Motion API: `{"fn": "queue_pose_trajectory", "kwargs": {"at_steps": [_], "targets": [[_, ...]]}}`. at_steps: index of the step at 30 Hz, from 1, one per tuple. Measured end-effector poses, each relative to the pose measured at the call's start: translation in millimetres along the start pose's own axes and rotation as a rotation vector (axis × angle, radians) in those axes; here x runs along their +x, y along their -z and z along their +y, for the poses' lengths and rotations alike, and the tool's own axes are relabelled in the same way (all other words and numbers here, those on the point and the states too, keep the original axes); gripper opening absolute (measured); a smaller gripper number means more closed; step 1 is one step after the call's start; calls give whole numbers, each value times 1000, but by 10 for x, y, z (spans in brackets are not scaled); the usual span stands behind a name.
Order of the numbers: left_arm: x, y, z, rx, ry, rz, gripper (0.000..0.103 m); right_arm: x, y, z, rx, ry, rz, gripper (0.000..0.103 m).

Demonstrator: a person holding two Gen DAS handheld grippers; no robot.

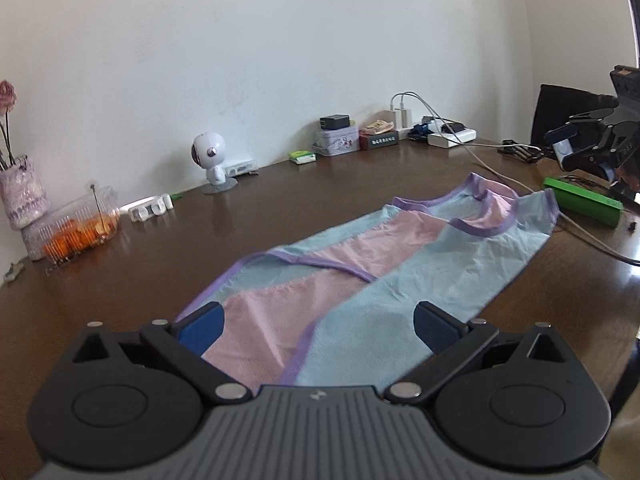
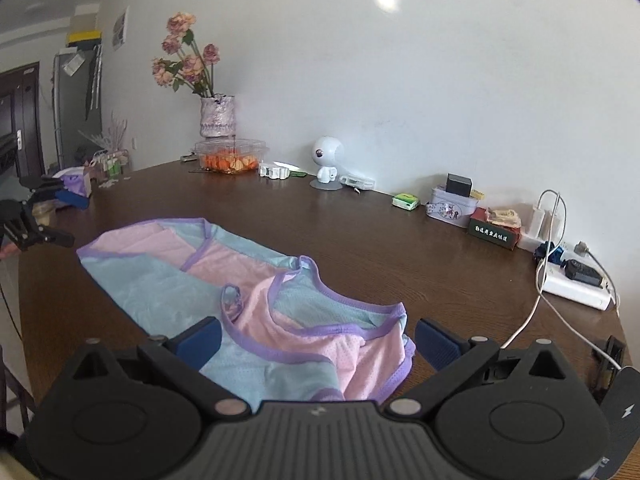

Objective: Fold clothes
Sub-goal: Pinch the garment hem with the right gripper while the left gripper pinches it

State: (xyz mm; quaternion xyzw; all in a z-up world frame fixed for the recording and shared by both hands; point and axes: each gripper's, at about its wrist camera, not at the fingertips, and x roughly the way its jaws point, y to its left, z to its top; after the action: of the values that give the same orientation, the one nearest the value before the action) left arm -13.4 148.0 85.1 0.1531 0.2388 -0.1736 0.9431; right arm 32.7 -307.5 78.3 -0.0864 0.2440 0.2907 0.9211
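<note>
A pink and light-blue mesh sleeveless garment with purple trim (image 1: pixel 360 276) lies spread lengthwise on the dark brown wooden table (image 1: pixel 280 196), mostly flat. Its panels alternate pink and blue, and purple binding runs along the neckline, the armholes and the outer edges. At the neck end the fabric is bunched, with layers of trim overlapping and a small purple loop lying on top (best seen in the right wrist view).

The left gripper (image 1: pixel 318 326) hovers low over the end of the garment away from the neck, its blue-padded fingers (image 1: pixel 202 326) spread wide apart with nothing between them; pink and blue cloth fills the gap below them. The right gripper (image 2: pixel 318 342) hangs over the neck end, likewise wide open and empty, its fingers (image 2: pixel 438 342) straddling the rumpled collar. Whether either gripper's pads touch the cloth cannot be told.

Each gripper shows in the other's view, at the opposite end of the garment: the right one at the far right edge, the left one at the far left edge.

Along the wall stand a small white round-headed robot figurine (image 1: pixel 212 158), a clear plastic box of orange fruit (image 1: pixel 78 228) and a white power strip with chargers (image 2: pixel 576 284), all well apart from the garment. A green rectangular box (image 1: pixel 582 200) lies near the neck end.
</note>
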Motion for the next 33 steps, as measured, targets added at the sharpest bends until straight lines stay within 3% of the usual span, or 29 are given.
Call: {"fn": "queue_pose_trajectory", "kwargs": {"at_steps": [2,4,11,14,16,19,21,24,26,28,29,33], "targets": [[266,-187,47,41,-40,24,103,202,-135,-9,12,-7,7,103],[581,-352,175,32,-30,67,103,482,-296,-16,16,-12,48,103],[1573,-687,729,-133,27,234,103,1445,-818,-77,31,-98,145,101],[1920,-659,812,-162,32,301,102,1901,-901,-63,9,-102,218,90],[2061,-620,825,-154,49,321,98,2127,-901,-47,2,-97,262,76],[2150,-547,826,-138,94,320,96,2364,-868,-45,3,-111,314,70],[2190,-495,837,-135,117,328,82,2429,-842,-49,7,-121,328,64],[2182,-469,855,-148,173,324,55,2432,-814,-53,11,-123,325,31],[2158,-489,820,-120,201,318,26,2434,-795,-55,14,-124,323,22],[2145,-504,780,-85,202,319,18,2436,-777,-57,17,-126,322,14],[2138,-510,769,-78,203,317,7,2437,-768,-58,19,-127,321,10],[2069,-537,765,-81,190,287,6,2441,-731,-63,25,-129,317,4]]}}
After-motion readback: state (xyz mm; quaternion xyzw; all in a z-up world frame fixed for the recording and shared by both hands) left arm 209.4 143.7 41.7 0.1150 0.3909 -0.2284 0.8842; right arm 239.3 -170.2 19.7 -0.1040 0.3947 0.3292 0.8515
